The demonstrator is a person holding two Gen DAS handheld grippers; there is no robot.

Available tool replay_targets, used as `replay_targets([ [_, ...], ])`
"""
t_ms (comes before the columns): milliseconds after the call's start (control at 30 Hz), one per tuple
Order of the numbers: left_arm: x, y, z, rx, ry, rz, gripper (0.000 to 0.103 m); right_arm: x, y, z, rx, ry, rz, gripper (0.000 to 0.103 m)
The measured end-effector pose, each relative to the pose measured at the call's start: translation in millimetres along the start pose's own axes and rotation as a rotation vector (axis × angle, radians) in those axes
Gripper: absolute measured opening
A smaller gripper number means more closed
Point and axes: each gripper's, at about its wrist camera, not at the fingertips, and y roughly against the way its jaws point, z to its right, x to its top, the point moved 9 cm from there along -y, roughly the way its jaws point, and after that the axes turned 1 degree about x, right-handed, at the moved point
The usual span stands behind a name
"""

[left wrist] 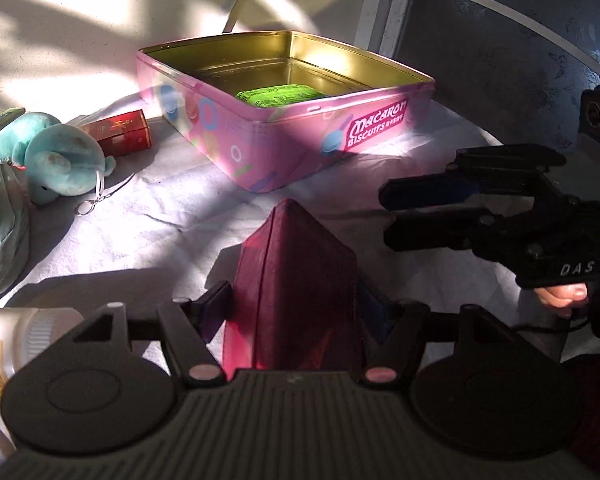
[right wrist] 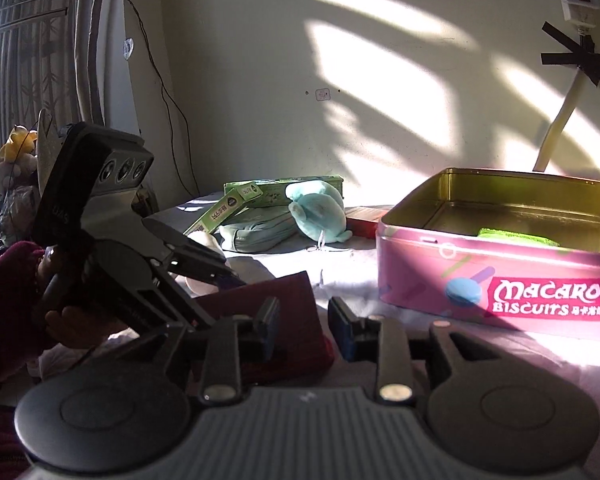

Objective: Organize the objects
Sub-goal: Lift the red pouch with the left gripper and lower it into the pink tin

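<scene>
While a dark red wallet (left wrist: 300, 280) is clamped between the pads of the left gripper (left wrist: 300, 312), the right gripper (right wrist: 304, 326) is kept just beside it with a narrow, empty gap between its jaws. On the white cloth (left wrist: 160, 216), the open pink biscuit tin (left wrist: 284, 136) is seen beyond the wallet, and a green packet (left wrist: 280, 94) is contained in it. A teal plush toy (left wrist: 56, 156) is seen near the cloth's left edge.
</scene>
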Motion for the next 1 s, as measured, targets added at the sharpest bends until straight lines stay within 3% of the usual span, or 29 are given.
replay_targets([
  [133, -6.5, 40.1, -10.6, 0.042, 0.126, 0.083, 0.07, 4.9, -3.4, 12.3, 0.031, -0.081, 0.003, 0.029],
  [300, -26.8, 80.7, -13.0, -0.004, 0.347, 0.146, 0.07, 3.4, -20.8, 9.2, 0.094, -0.092, -0.03, 0.03],
  [433, -44.5, 67.0, 3.4, -0.045, 0.444, 0.094, 0.069, 0.2, -36.3, 6.3, 0.111, -0.068, -0.063, 0.03],
  [500, -46.5, 52.8, 2.3, -0.022, 0.47, 0.064, 0.069, -3.1, -46.0, 7.4, 0.11, -0.067, -0.089, 0.03],
  [600, -45.4, 37.0, -7.0, -0.015, 0.534, 0.05, 0.066, -7.7, -50.8, 8.1, 0.179, -0.13, -0.114, 0.034],
  [667, -38.9, 39.0, -11.5, 0.005, 0.539, 0.071, 0.061, -11.9, -47.1, 5.5, 0.19, -0.138, -0.135, 0.029],
  [700, -36.4, 40.4, -11.4, 0.0, 0.53, 0.076, 0.049, -14.0, -43.5, 2.3, 0.197, -0.123, -0.144, 0.024],
  [800, -36.9, 45.5, -13.2, -0.002, 0.514, 0.072, 0.049, -21.9, -30.7, -11.8, 0.222, -0.09, -0.158, 0.021],
  [900, -41.0, 46.5, -15.1, 0.002, 0.507, 0.072, 0.048, -22.7, -27.1, -21.7, 0.211, -0.033, -0.143, 0.027],
  [1000, -37.3, 45.1, -14.0, 0.033, 0.475, 0.063, 0.045, -20.4, -34.9, -19.0, 0.201, -0.06, -0.144, 0.027],
])
